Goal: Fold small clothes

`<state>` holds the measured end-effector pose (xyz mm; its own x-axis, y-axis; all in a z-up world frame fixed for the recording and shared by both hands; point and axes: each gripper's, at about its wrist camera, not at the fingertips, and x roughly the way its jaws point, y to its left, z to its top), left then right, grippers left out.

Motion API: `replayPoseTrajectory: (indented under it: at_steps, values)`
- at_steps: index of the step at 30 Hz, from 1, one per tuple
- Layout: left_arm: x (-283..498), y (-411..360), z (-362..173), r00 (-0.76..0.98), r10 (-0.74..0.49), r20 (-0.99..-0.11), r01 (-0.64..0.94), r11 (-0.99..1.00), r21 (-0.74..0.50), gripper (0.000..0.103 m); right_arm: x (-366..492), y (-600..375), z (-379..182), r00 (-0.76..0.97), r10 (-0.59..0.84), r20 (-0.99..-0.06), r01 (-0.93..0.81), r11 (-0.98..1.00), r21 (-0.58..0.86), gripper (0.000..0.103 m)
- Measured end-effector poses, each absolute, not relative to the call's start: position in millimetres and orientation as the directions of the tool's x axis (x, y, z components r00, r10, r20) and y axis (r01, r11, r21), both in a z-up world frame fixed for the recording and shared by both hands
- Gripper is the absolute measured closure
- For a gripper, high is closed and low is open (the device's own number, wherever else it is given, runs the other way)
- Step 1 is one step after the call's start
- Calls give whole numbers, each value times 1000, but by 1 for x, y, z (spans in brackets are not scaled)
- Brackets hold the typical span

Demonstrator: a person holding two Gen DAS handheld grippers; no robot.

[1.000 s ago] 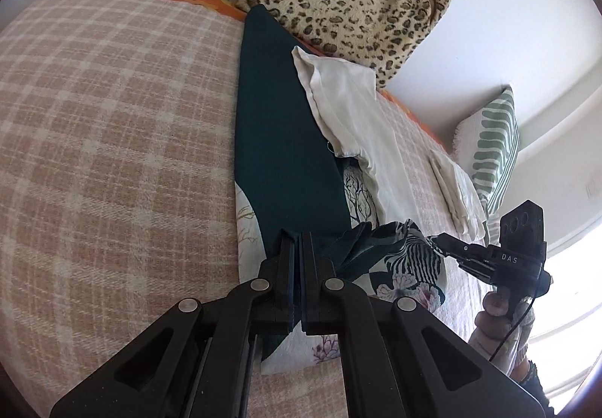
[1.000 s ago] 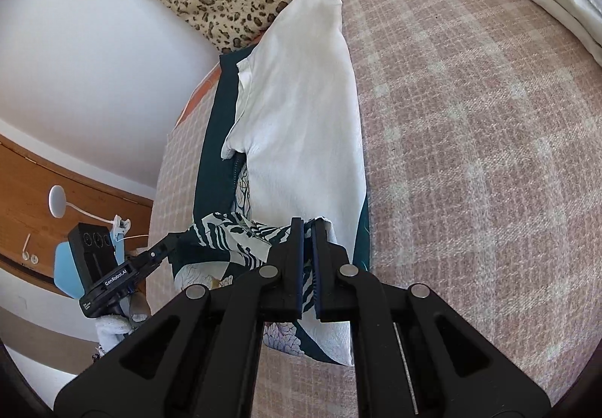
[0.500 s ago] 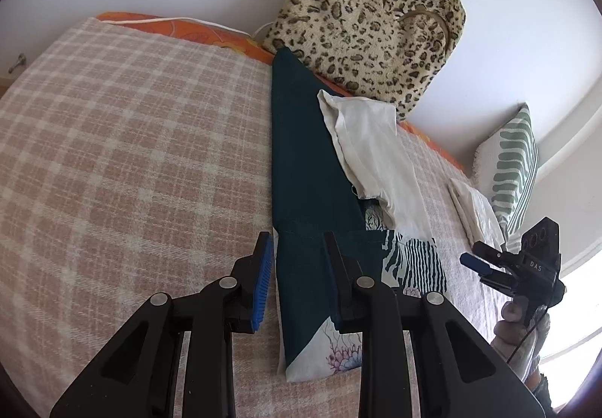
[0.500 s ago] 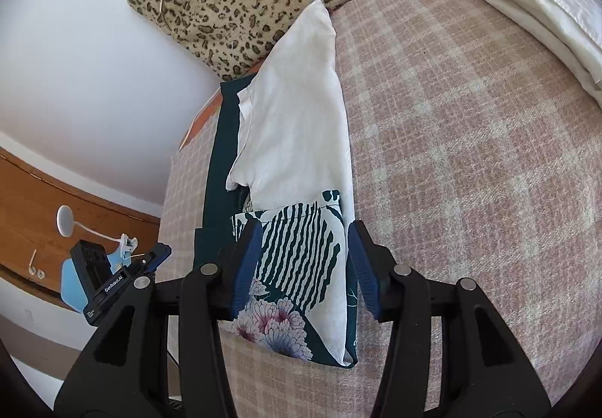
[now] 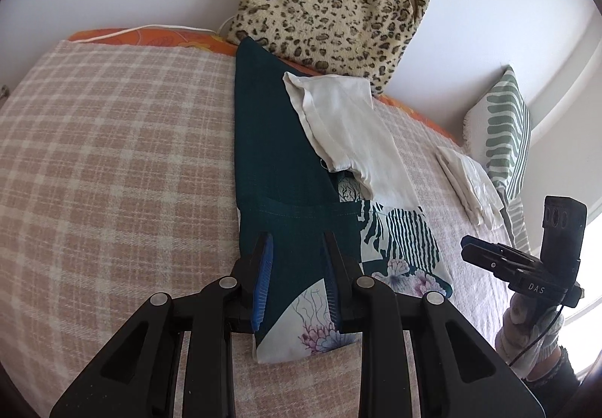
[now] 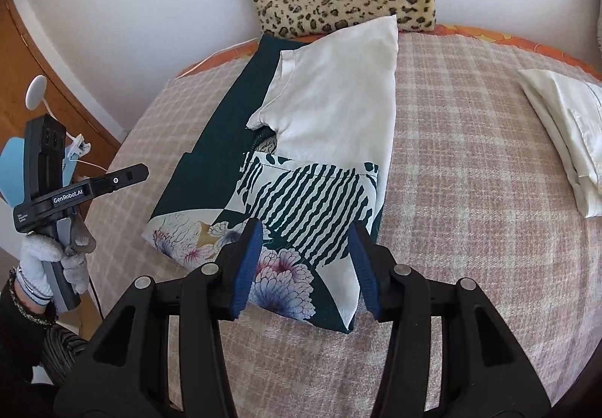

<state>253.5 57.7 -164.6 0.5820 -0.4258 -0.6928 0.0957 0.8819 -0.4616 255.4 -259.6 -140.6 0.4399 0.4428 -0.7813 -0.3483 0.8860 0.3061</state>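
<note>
Both tongs, left (image 5: pixel 295 277) and right (image 6: pixel 305 263), hang released just above the dark-green floral-print folded garment (image 6: pixel 301 207), seemingly to let its fold rest flat on the pink checked bed blanket (image 6: pixel 470 192).

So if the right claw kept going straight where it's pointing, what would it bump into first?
Probably the folded patterned garment on the plaid blanket: the open right claw hangs just above its near, flowered end, though depth is hard to judge.

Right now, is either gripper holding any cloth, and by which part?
Nothing is held. The left gripper and right gripper stand open above the patterned garment.
</note>
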Motion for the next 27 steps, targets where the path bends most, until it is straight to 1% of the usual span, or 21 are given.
replayPoseTrajectory:
  at_steps: [2, 6, 9, 11, 12, 13, 18, 21, 22, 24, 26, 27]
  values:
    - [262, 61, -160, 586, -413, -697, 90, 888, -451, 79, 262, -262, -135, 444, 441, -780, -337, 889, 310, 53]
    - [282, 61, -146, 608, -291, -738, 93, 950, -298, 79, 277, -265, -124, 468, 414, -781, -327, 902, 282, 53]
    - [298, 62, -136, 622, -244, -744, 109, 968, -227, 79, 291, -266, -118, 484, 390, -783, -329, 911, 250, 53]
    - [308, 62, -131, 635, -218, -741, 115, 975, -189, 78, 301, -266, -116, 510, 353, -785, -321, 924, 207, 53]
    - [313, 61, -128, 641, -206, -740, 117, 978, -170, 74, 306, -267, -115, 521, 340, -783, -316, 929, 193, 53]
    - [318, 61, -125, 648, -194, -736, 121, 981, -152, 72, 312, -269, -115, 528, 327, -783, -311, 933, 180, 53]
    - [341, 55, -113, 688, -144, -711, 140, 988, -65, 72, 345, -276, -114, 576, 258, -776, -278, 954, 112, 53]
    - [355, 49, -109, 702, -137, -699, 160, 987, -33, 72, 364, -280, -111, 606, 259, -752, -283, 954, 101, 53]
    - [359, 48, -109, 705, -137, -696, 167, 986, -25, 72, 371, -282, -110, 607, 274, -746, -287, 951, 115, 51]
    - [370, 45, -110, 704, -137, -697, 179, 984, -12, 72, 386, -284, -109, 608, 287, -740, -288, 949, 132, 38]
    - [382, 46, -114, 701, -144, -698, 186, 982, -16, 68, 400, -285, -110, 618, 276, -736, -279, 952, 123, 28]
    - [388, 48, -116, 700, -168, -694, 197, 980, -39, 64, 408, -285, -111, 622, 268, -736, -274, 955, 117, 28]
